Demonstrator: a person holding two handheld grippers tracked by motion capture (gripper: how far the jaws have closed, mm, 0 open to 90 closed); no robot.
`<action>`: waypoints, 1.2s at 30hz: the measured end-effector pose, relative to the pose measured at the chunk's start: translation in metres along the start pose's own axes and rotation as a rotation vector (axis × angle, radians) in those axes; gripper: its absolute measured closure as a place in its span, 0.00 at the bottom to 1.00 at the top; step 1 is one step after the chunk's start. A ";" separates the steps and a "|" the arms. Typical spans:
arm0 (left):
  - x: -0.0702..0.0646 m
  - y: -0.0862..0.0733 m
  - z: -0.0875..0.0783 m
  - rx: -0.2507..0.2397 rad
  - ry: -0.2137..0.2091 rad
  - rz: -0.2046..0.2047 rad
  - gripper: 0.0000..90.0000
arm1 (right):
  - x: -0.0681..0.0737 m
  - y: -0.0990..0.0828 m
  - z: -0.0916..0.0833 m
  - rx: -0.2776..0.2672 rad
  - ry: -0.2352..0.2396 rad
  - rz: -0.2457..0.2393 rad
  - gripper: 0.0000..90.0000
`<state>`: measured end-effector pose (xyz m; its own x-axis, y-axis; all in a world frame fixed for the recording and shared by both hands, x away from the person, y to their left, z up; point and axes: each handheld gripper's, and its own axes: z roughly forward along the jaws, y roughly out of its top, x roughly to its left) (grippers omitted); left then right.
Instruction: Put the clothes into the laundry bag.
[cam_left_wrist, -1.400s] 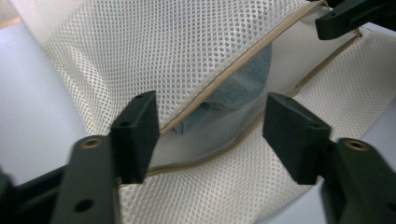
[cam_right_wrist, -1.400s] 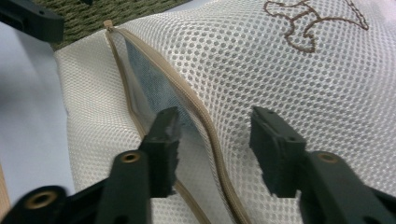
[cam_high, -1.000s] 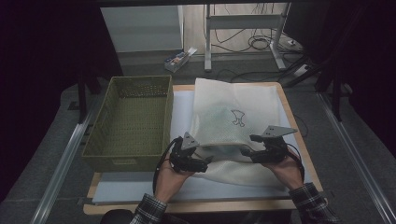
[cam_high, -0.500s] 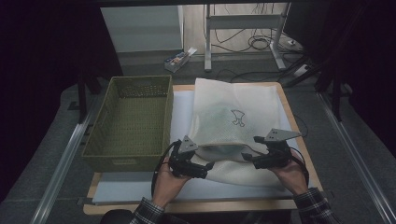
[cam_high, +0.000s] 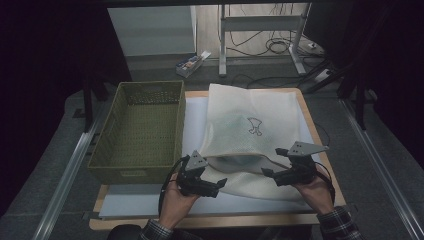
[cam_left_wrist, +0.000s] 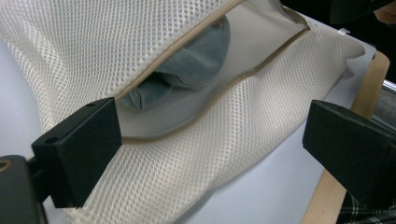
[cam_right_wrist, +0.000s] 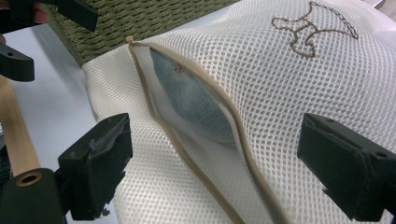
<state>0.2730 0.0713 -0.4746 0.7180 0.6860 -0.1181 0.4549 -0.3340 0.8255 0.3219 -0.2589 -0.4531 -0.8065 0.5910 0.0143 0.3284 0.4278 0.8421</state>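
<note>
A cream mesh bag (cam_high: 250, 132) lies on the white mat (cam_high: 150, 205) of the table, its far end toward the back edge and its open mouth toward the person. Just beside it on the left stands a green basket (cam_high: 137, 132), touching or nearly touching the bag's left side. A small brown figure is stitched on the bag's top face.

The left gripper (cam_high: 212, 186) sits at the bag's near left corner, held in the left hand (cam_high: 175, 202). Its jaws have just been opening and now stand wide; in the left gripper view they stand either side of the bag's mouth with mesh between them, but the pads do not press on it. The right gripper (cam_high: 270, 172) is at the near right side of the mouth, in the right hand (cam_high: 312, 192). Its jaws too have just been opening and stand wide, with mesh between them and no grip.

The mouth gapes along its tan-edged opening (cam_right_wrist: 196, 135), upper lip lifted off the lower. Inside lies a grey cloth (cam_left_wrist: 196, 65), folded or bunched, tucked toward the left end of the opening. The wooden table edge (cam_left_wrist: 369, 88) shows past the bag's corner.
</note>
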 end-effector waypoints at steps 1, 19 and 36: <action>0.000 -0.001 -0.001 -0.002 0.003 0.002 0.05 | 0.000 -0.001 0.000 0.002 -0.002 -0.001 0.11; -0.001 -0.022 -0.018 -0.016 0.036 0.005 0.02 | 0.001 -0.016 -0.012 0.005 -0.030 0.025 0.00; -0.001 -0.043 -0.038 -0.009 0.080 0.014 0.02 | 0.007 -0.024 -0.023 0.004 -0.043 0.018 0.00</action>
<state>0.2321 0.1096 -0.4892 0.6795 0.7310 -0.0624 0.4404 -0.3384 0.8316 0.2971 -0.2800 -0.4606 -0.7790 0.6271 0.0060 0.3445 0.4200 0.8396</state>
